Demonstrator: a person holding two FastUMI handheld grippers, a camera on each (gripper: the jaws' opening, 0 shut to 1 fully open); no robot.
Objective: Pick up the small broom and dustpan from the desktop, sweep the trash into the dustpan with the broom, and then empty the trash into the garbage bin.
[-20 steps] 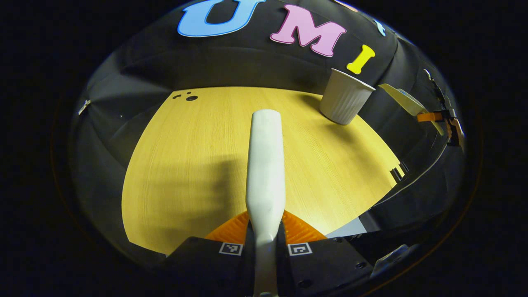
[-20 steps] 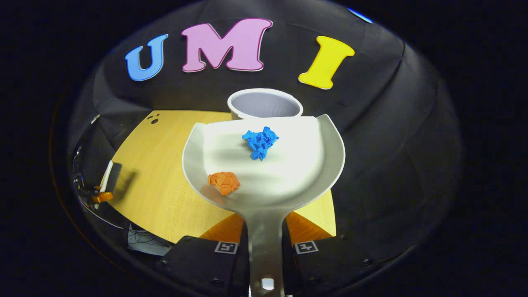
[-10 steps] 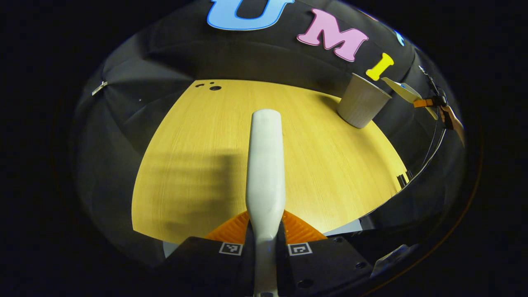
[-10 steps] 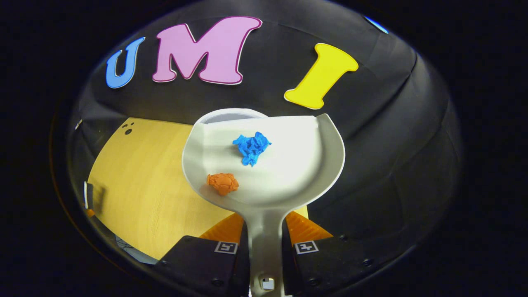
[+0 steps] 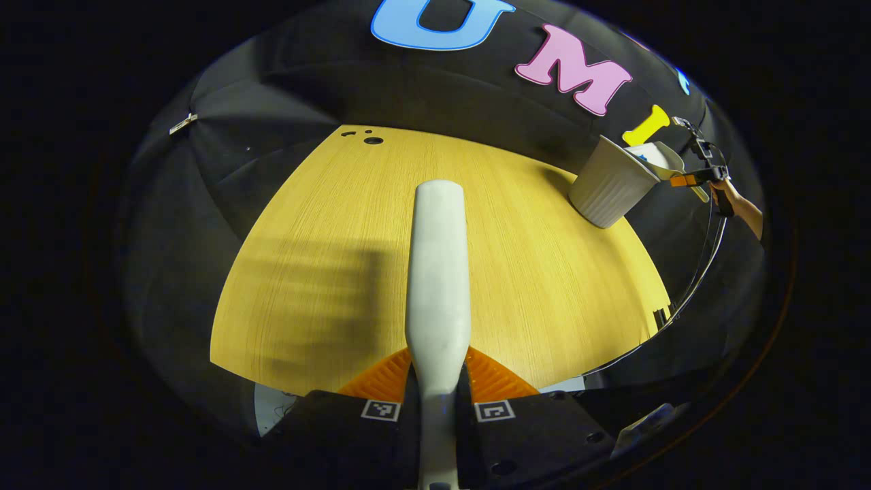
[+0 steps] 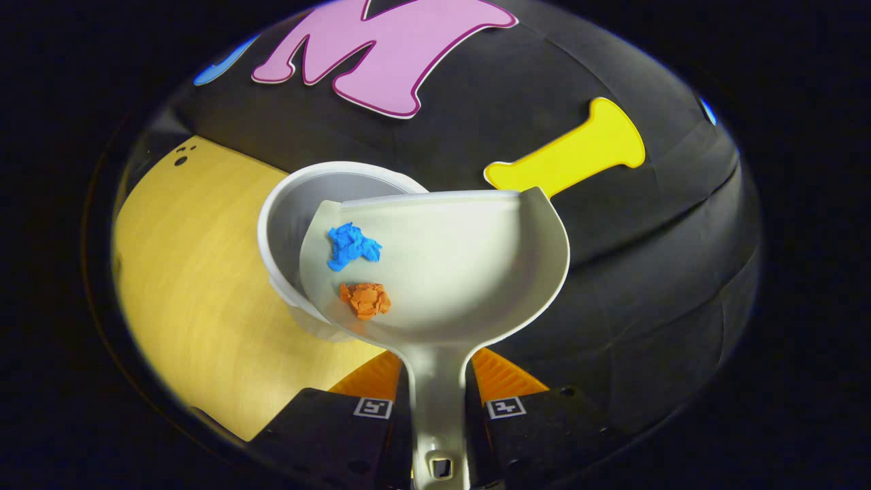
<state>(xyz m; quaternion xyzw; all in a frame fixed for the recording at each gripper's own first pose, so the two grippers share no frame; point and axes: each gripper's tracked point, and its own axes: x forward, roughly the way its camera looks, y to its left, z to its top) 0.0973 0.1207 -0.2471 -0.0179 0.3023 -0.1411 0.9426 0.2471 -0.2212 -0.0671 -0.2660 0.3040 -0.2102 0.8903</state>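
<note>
1. Left gripper view: my left gripper (image 5: 439,401) is clamped on the broom (image 5: 439,272) handle, both fingers pressing it, broom sticking fwd over the desktop (image 5: 326,224). No trash visible on the wood from here, so sweeping looks done imo.
2. Same view, far right: garbage bin (image 5: 609,184) stands near the desk's back-right edge. Dustpan (image 5: 663,158) is at its rim, held by my other hand (image 5: 731,201). Too small to tell tilt from here.
3. Right gripper view: right gripper (image 6: 439,408) closed tight on the dustpan (image 6: 463,265) handle, fingers either side. Pan is rolled to its left, front-left corner over the bin (image 6: 299,211) mouth.
4. Trash not out yet: blue wad (image 6: 350,246) and orange wad (image 6: 366,299) both sit inside the pan, on the low left side. Blue is closest to the lip, orange farther back by the wall.
5. Status: pickup done, sweep done (judging by clean desk + 2 wads in pan), dump in progress. Left: more tilt so both wads slide into bin. Risk: orange one hugs the side wall, may hang up or drop outside the rim.
</note>
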